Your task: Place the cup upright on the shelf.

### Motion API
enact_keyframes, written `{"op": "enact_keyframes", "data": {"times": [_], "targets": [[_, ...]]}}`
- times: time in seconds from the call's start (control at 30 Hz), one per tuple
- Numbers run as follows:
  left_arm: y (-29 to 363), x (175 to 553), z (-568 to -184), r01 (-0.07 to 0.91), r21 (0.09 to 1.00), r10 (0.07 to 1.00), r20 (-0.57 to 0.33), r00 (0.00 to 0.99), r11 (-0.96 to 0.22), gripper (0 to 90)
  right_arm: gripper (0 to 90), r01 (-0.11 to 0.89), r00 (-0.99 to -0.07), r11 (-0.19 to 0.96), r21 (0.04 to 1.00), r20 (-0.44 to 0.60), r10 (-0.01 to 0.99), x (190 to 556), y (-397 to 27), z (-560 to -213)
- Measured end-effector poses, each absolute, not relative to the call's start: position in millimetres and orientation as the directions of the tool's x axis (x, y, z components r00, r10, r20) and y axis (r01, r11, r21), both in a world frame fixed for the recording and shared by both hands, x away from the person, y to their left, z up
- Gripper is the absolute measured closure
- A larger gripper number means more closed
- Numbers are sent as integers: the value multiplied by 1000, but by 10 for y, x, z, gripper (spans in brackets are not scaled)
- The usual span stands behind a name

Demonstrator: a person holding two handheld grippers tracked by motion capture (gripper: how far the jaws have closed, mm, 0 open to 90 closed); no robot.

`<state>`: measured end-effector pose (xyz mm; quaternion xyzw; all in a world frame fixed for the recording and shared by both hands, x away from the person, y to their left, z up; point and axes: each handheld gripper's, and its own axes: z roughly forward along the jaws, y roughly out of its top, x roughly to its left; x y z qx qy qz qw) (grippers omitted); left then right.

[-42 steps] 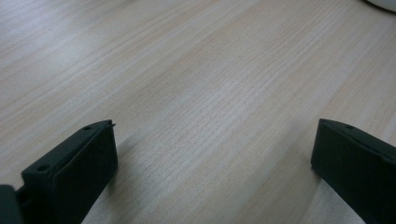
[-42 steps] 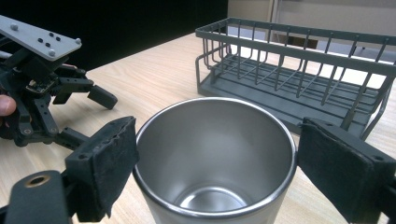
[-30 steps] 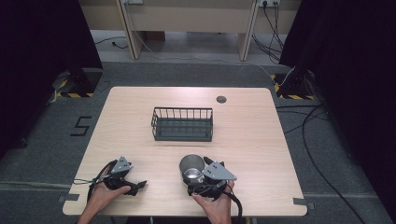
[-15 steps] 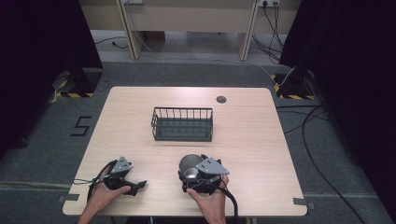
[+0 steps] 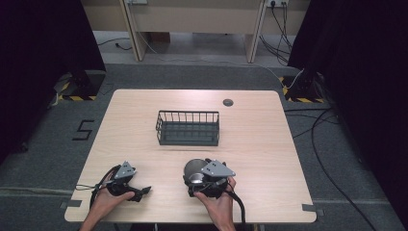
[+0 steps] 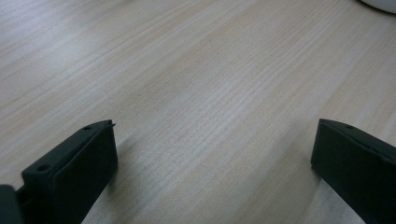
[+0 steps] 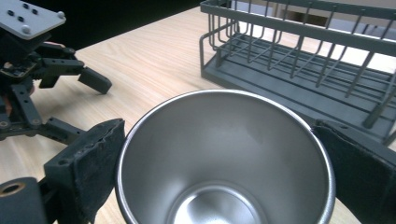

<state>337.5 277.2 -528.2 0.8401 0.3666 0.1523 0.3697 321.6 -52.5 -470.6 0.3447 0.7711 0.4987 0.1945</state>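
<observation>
Your right gripper clamps the steel cup between its 2 fingers, just in front of the wire basket, likely its destination. Your left gripper rests wide, empty, left of the cup.

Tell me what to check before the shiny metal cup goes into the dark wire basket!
1. Right gripper jaws on both sides of the shiny steel cup: ok.
2. Grip firm enough to lift: cannot tell.
3. Cup empty inside: ok.
4. Dark grey wire basket empty: ok.
5. Bare wooden table between cup and basket: ok.
6. Left gripper open and off to the side: ok.
</observation>
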Motion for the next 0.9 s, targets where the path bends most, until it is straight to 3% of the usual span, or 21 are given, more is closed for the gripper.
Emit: {"op": "enact_keyframes", "data": {"times": [0.9], "targets": [[2773, 3374, -5282, 504, 731, 728, -15, 685, -459, 0, 61, 263, -831, 285, 922, 67, 552, 3441, -709, -4655]]}}
